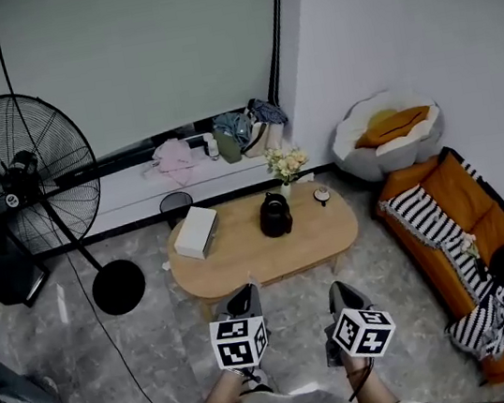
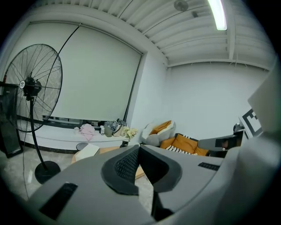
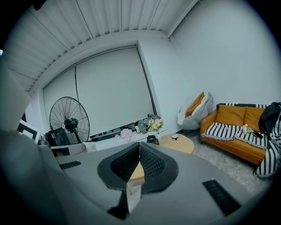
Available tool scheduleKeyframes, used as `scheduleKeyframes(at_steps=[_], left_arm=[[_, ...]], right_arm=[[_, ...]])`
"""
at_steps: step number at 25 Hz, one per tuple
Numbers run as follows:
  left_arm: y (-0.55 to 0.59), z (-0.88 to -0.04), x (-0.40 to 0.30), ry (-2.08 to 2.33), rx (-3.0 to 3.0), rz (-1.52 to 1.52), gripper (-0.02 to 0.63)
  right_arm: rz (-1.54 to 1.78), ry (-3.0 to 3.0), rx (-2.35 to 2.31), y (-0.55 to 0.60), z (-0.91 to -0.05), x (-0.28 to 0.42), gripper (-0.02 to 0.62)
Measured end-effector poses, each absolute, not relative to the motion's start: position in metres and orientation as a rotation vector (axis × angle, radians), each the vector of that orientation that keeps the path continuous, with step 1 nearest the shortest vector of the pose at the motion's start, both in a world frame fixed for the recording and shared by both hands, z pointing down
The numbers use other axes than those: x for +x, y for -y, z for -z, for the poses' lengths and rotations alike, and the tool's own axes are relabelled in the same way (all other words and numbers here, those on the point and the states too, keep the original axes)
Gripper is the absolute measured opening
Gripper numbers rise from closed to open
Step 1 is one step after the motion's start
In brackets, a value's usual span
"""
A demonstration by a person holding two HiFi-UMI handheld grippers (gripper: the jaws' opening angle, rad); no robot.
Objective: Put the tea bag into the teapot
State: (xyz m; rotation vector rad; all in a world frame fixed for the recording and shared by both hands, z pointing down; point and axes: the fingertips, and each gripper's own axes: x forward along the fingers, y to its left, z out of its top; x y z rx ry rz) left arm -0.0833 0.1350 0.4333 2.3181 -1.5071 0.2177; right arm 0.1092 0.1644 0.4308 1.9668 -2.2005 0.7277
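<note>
A black teapot (image 1: 275, 215) stands on the oval wooden table (image 1: 242, 259), near its far edge. To its right sits a small white round dish (image 1: 322, 195) with something dark in it; I cannot make out a tea bag. Both grippers hang over the floor, short of the table's near edge. My left gripper (image 1: 245, 292) is shut, its pads touching with nothing between them (image 2: 139, 147). My right gripper (image 1: 339, 288) is shut and empty too (image 3: 139, 145). The right gripper view shows the teapot (image 3: 152, 139) and the dish (image 3: 174, 136) beyond the jaws.
A white box (image 1: 195, 232) lies on the table's left part and a vase of flowers (image 1: 286, 164) stands at the back. A standing fan (image 1: 25, 175) is to the left, an orange sofa (image 1: 462, 210) with striped throws to the right, and a small bin (image 1: 175, 203) behind the table.
</note>
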Motion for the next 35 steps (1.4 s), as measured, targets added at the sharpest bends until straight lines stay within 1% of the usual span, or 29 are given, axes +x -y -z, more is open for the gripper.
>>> scheduleKeyframes(at_steps=[15,35], left_arm=[[-0.030,-0.447,-0.087,1.472,2.335,-0.265,0.017],[0.028,-0.472,-0.076,1.404,2.318,-0.313,0.017]], right_arm=[[-0.736,2.152,2.013,-0.061,-0.438,0.110,0.034],[-0.800,2.102,1.995,0.004,-0.460,0.111,0.034]])
